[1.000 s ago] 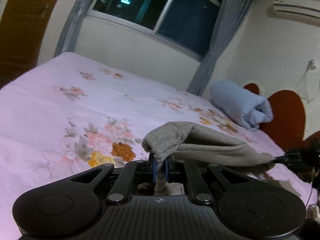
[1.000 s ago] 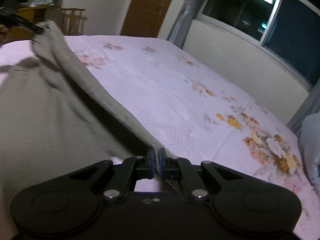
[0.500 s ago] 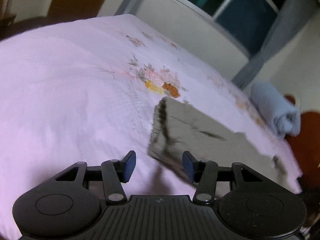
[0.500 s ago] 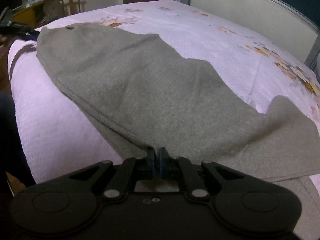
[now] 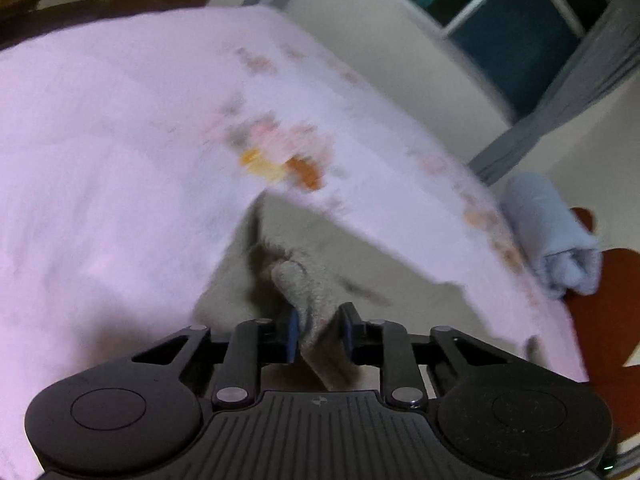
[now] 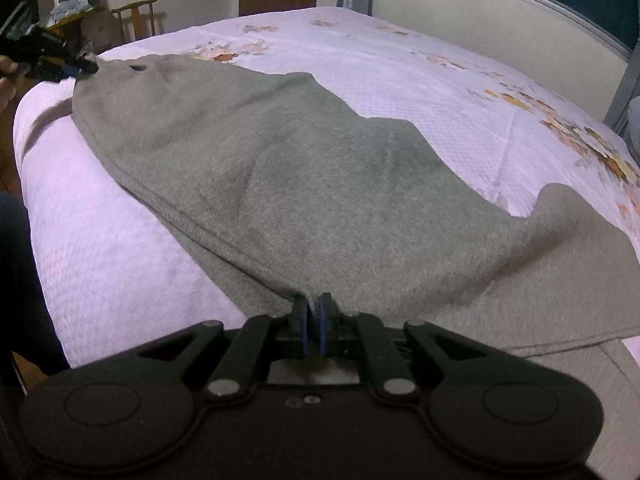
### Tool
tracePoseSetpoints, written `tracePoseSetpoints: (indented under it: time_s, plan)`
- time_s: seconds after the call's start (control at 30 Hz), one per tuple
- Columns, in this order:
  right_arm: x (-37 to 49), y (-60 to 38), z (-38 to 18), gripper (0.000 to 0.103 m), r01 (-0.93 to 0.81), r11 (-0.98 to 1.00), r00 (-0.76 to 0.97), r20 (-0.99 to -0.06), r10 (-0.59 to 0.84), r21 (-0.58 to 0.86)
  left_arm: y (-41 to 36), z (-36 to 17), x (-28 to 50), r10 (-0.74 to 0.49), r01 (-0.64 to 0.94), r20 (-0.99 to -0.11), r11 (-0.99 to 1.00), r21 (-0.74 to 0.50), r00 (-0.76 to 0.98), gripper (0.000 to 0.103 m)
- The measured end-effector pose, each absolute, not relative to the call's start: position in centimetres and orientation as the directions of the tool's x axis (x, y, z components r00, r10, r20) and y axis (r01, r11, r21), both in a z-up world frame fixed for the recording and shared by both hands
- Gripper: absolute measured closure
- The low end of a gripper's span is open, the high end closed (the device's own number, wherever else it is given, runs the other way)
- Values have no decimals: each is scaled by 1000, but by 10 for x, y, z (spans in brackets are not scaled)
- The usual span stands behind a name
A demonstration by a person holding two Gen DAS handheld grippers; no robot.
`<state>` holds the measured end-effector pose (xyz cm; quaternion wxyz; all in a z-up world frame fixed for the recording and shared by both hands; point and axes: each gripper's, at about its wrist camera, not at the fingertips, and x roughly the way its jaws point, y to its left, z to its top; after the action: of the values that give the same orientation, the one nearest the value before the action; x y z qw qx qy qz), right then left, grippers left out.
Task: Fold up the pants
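Grey pants (image 6: pixel 280 168) lie spread along the near side of the pink floral bed (image 6: pixel 440 92). My right gripper (image 6: pixel 313 316) is shut on the pants' near edge, low over the bed. In the blurred left wrist view a raised fold of the pants (image 5: pixel 312 280) stands between the jaws of my left gripper (image 5: pixel 320 330). Those jaws are closing, and a thin gap still shows beside the right pad. Seen from the right wrist, the left gripper (image 6: pixel 86 66) is at the pants' far end, at the bed's left corner.
A rolled pale-blue blanket (image 5: pixel 552 240) lies by the red headboard (image 5: pixel 600 320). A wooden chair (image 6: pixel 136 20) and a cluttered desk stand past the bed's far corner. A person's dark leg (image 6: pixel 16 260) is at the bed's left side. Windows and curtains line the far wall.
The pants came down from the air to lie flat on the bed. My left gripper let go of its corner, opened wide, then moved in and narrowed around a fold. The right stayed shut.
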<state>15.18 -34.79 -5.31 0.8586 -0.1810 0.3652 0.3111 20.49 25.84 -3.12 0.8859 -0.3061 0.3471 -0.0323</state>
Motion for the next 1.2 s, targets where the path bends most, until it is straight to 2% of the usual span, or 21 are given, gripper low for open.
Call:
tracePoseSetpoints:
  time_s: [0.07,0.2,0.23,0.3,0.33,0.4,0.43,0.5,0.63,0.77,0.83,0.9,1.0,1.13,1.2]
  plan:
    - [152,-349,-53,103,-669,739,539,-738,407,-81,257,-6,217,-269,-126,-574,823,-554,773,82]
    - [151,-357,-34,103,-617,785,605,-674,424,-61,252,56,235,-343,63,-381,808,-585,859,82]
    - [148,-360,-27,103,-605,793,635,-646,424,-73,251,61,235,-349,86,-361,811,-579,865,82]
    - [143,-362,-22,103,-611,787,640,-640,425,-89,257,42,232,-334,47,-396,811,-583,855,82]
    - [142,-361,-28,103,-627,773,621,-663,418,-99,265,10,230,-322,-29,-469,800,-600,822,82]
    - [145,-359,-48,103,-645,761,556,-727,403,-71,272,-64,225,-275,-207,-677,816,-540,683,83]
    - [143,-358,-53,103,-644,761,563,-724,399,-82,276,-85,218,-287,-219,-681,802,-555,674,83]
    - [145,-359,-51,103,-625,778,569,-717,403,-58,286,-97,200,-309,-226,-602,726,-650,736,83]
    - [147,-358,-50,103,-632,772,566,-725,393,-75,281,-87,199,-304,-205,-601,749,-631,739,83]
    - [143,-364,-33,103,-617,784,588,-697,410,-60,286,-64,191,-347,-129,-521,726,-676,780,83]
    - [134,-366,-25,103,-621,780,612,-665,427,-71,282,-73,196,-341,-156,-585,756,-636,736,83]
    - [140,-367,-39,103,-627,777,570,-715,404,-60,289,-94,201,-360,-193,-623,741,-643,694,83]
    - [145,-367,-49,103,-631,774,546,-734,403,-44,295,-89,198,-375,-189,-573,694,-694,729,83]
    - [140,-377,-12,103,-625,780,602,-654,457,-31,300,-67,195,-392,-138,-511,676,-724,765,83]
    - [140,-381,-5,103,-626,779,610,-641,466,-31,297,-66,196,-388,-136,-522,689,-711,760,83]
